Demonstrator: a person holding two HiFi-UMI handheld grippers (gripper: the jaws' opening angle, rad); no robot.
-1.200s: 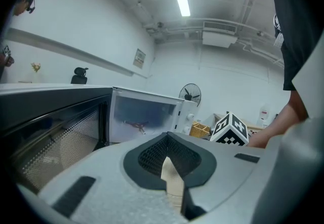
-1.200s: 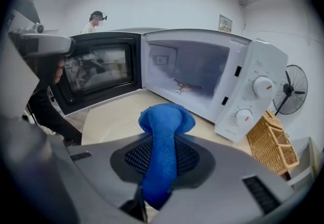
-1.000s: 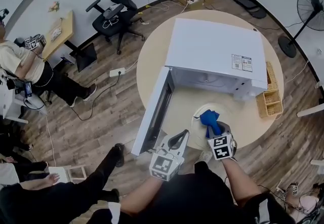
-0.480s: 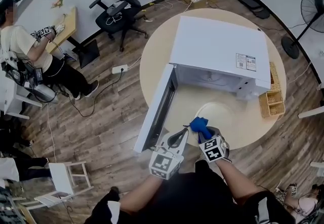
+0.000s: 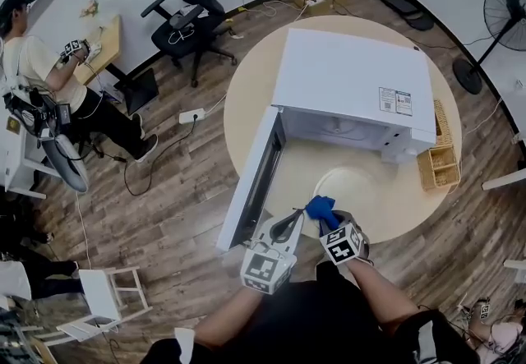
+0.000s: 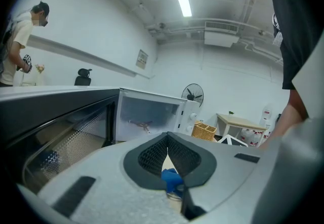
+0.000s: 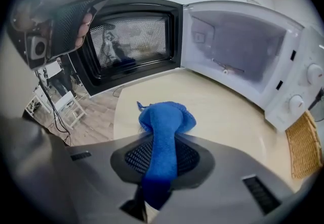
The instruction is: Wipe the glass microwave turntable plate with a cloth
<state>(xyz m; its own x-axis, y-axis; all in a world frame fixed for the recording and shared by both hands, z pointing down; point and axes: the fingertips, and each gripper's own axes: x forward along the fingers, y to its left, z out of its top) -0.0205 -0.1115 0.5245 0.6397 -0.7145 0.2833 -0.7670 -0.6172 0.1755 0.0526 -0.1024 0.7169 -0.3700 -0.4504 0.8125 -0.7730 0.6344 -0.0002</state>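
The glass turntable plate [image 5: 366, 190] lies on the round table [image 5: 246, 83], in front of the open microwave [image 5: 349, 87]. My right gripper [image 5: 329, 221] is shut on a blue cloth [image 5: 320, 207], whose bunched end sits at the plate's near left edge. In the right gripper view the cloth [image 7: 164, 117] runs out between the jaws of the right gripper [image 7: 163, 139] and rests on the pale surface. My left gripper [image 5: 293, 221] hovers just left of the cloth with its tips touching. In the left gripper view the left gripper [image 6: 167, 142] is shut with nothing seen in it.
The microwave door [image 5: 251, 182] swings out to the left over the table edge. A wicker basket [image 5: 436, 165] stands at the table's right. A fan [image 5: 503, 5], an office chair [image 5: 191, 1], a white stool [image 5: 107, 292] and a person [image 5: 41, 83] are around the room.
My right gripper has dragged the blue cloth left and toward me across the plate. The left gripper has barely moved.
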